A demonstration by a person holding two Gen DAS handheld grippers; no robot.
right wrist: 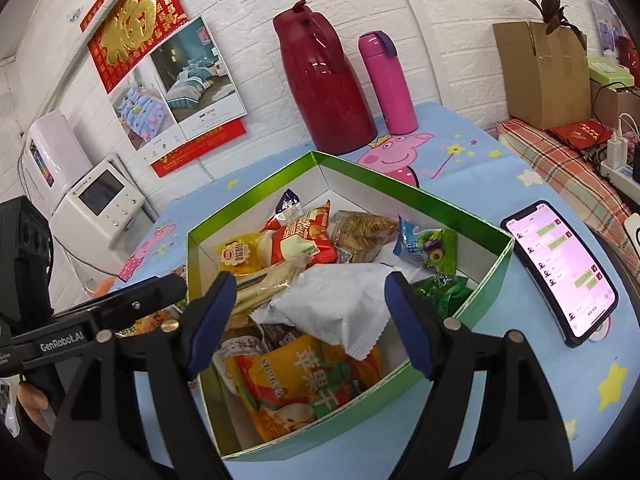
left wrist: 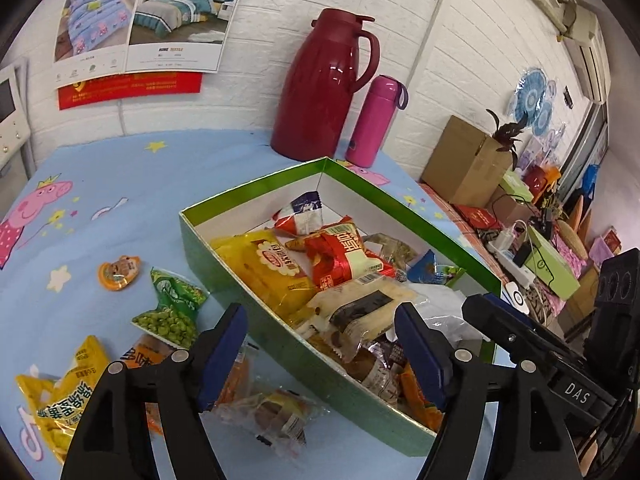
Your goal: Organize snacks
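A green cardboard box (left wrist: pixel 224 264) stands open on the blue cartoon cloth, filled with several snack packets. My left gripper (left wrist: pixel 320 320) is open over the box's near left wall, holding nothing. Left of the box on the cloth lie a green pea packet (left wrist: pixel 172 308), an orange jelly cup (left wrist: pixel 119 272), a yellow packet (left wrist: pixel 60 392), an orange packet (left wrist: pixel 144 356) and a clear-wrapped pastry (left wrist: pixel 276 412). My right gripper (right wrist: pixel 310 284) hangs open above a white packet (right wrist: pixel 332 304) lying on top of the snacks in the box (right wrist: pixel 320 436).
A dark red thermos jug (left wrist: pixel 320 88) and a pink bottle (left wrist: pixel 374 120) stand behind the box at the wall. A lit phone (right wrist: pixel 560 268) lies right of the box. A white machine (right wrist: pixel 96 208) stands off the table's left, cartons and clutter on the right.
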